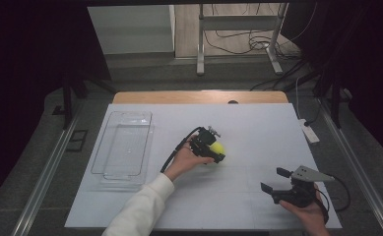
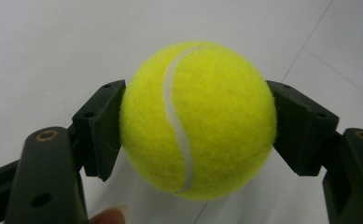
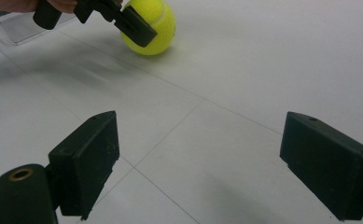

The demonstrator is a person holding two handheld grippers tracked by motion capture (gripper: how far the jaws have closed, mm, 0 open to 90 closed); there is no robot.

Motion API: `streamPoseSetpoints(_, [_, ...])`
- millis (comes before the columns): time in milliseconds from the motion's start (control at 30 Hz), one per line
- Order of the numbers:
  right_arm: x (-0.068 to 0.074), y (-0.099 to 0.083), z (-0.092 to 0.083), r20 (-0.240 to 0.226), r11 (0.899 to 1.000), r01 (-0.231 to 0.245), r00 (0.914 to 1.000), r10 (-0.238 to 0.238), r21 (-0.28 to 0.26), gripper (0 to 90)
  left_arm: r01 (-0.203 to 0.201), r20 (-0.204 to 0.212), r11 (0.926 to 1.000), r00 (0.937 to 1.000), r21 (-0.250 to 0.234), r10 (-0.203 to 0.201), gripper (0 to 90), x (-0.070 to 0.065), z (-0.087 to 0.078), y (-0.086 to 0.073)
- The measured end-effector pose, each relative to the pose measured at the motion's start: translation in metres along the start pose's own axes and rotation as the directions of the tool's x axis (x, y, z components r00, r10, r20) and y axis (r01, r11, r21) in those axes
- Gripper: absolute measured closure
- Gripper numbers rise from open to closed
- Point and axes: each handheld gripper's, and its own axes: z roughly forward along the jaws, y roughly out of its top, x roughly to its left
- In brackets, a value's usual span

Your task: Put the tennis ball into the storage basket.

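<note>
The tennis ball (image 2: 198, 122) is clamped between the left gripper (image 1: 213, 147)'s fingers, on the desk (image 1: 258, 132) at its centre; at five o'clock the right gripper (image 1: 273, 180)'s fingers are held apart. On lifting, the round felt could be squeezed out.

Left gripper (image 2: 198, 135) is covering both flanks of the tennis ball (image 2: 198, 126) in its own view; ball's underside and any table contact are hiding behind the ball itself. A fingertip (image 2: 109, 217) is getting cut off by the bottom edge below the jaws. From the right gripper (image 3: 198, 163) view, the far gripper's jaw is masking the ball's left part, and the top edge is clipping the ball and the hand (image 3: 11, 4). The clear tray (image 1: 125, 147) left of the left gripper: contents too faint to tell.
</note>
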Motion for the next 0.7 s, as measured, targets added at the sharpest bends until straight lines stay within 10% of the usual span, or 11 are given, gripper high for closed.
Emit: streamPoseSetpoints(700, [0.0,0.0,0.0,0.005,1.0,0.001,1.0,-0.001,-0.002,12.4,-0.025,0.016,0.9972,0.9995,-0.07,0.026,26.8,-0.009,-0.023,-0.002])
